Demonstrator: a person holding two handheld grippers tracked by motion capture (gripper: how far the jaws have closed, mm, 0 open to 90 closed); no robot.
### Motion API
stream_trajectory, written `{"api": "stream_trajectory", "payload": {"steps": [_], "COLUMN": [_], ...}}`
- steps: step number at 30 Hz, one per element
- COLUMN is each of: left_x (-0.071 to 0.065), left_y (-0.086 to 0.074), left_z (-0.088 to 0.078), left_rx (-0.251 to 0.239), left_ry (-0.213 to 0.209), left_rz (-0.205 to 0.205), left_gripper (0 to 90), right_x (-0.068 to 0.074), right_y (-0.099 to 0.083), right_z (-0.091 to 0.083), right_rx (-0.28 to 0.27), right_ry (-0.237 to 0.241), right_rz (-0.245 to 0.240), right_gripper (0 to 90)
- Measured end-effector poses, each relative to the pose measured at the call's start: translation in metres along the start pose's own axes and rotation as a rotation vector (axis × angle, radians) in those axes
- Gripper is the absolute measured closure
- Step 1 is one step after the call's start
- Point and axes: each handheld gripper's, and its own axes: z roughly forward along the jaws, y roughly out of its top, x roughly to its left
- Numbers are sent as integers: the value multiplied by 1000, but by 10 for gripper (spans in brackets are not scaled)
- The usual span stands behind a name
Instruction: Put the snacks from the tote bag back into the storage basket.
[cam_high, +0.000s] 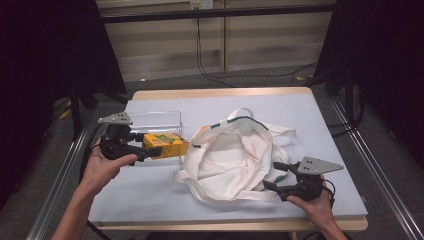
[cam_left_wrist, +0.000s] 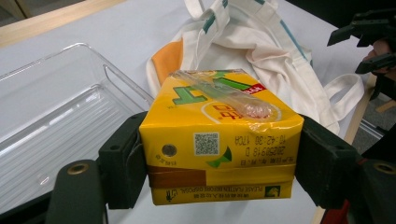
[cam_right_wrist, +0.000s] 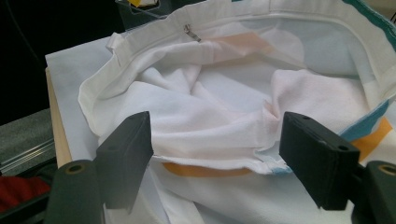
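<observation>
1. Black-jawed left gripper (cam_left_wrist: 217, 158), lower centre of its own view, clamps a yellow cardboard drink carton (cam_left_wrist: 217, 140) beside a clear plastic tray (cam_left_wrist: 56, 102) at left.
2. Right gripper (cam_right_wrist: 217, 154), jaws wide, straddles the rim of a white cloth tote bag (cam_right_wrist: 224, 93).

Glossy paper carton (cam_left_wrist: 219, 140), matt cloth bag (cam_high: 235, 155), clear plastic tray (cam_left_wrist: 51, 121).

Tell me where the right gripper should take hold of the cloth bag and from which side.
Grip the near rim of the cloth bag, coming in from the person's side. That hem lies folded between the open right gripper, and it looks thin enough to pinch, which would likely hold the mouth wide.
</observation>
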Motion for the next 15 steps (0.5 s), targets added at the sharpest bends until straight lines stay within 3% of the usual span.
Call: {"api": "stream_trajectory", "payload": {"steps": [4,9,15], "left_x": [4,12,14], "left_y": [-1,1,9], "left_z": [-2,2,4], "left_rx": [2,15,10], "left_ry": [10,21,37], "left_rz": [-2,-35,-60], "left_gripper": [273,273,273], "right_x": [-1,-5,-5], "right_y": [-1,-3,-3], "right_z": [0,0,0], "right_rx": [3,1,8], "right_ry": [-1,-2,-6], "right_rz": [2,16,13], "right_gripper": [254,253,253]}}
